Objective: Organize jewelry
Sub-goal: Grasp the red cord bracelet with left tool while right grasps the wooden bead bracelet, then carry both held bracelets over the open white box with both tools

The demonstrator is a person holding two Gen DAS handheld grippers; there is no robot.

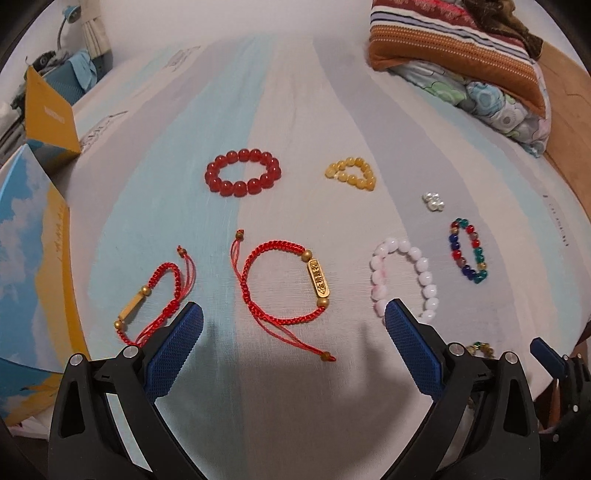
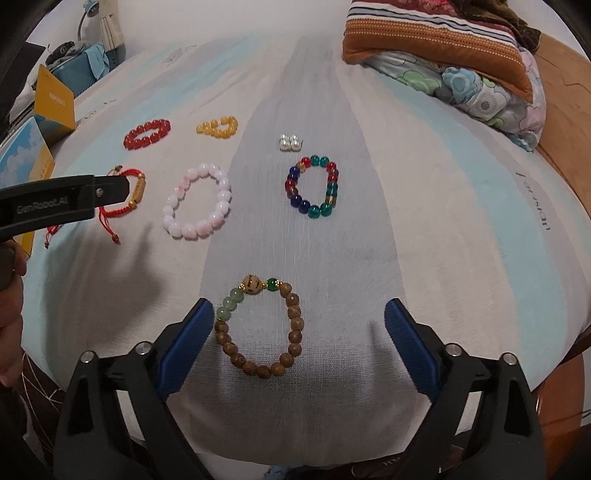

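**8 pieces on the striped bedsheet**

5 bead bracelets: dark red (image 1: 243, 171), yellow (image 1: 351, 172), pink-white (image 2: 198, 202), multicolour glass (image 2: 313, 186), brown wooden (image 2: 260, 326). 2 red cord bracelets (image 1: 284, 286), 1 pearl cluster (image 2: 290, 142). Left gripper (image 1: 293, 319), lettered "GenRobot.AI", and right gripper (image 2: 299, 315) both gape, grasping nothing.

Surface: you're working over a bed sheet (image 2: 369, 229) striped in pale blue, grey and cream.
Far right: a striped pillow (image 1: 454, 48) lies on a floral quilt (image 1: 491, 103).
Right edge: you can see a wooden frame (image 1: 569, 107).
Left edge: a yellow box (image 1: 48, 118) stands open by a sky-print box (image 1: 26, 258).
Far left: a lamp (image 1: 68, 22) stands before a pale wall (image 2: 221, 14).
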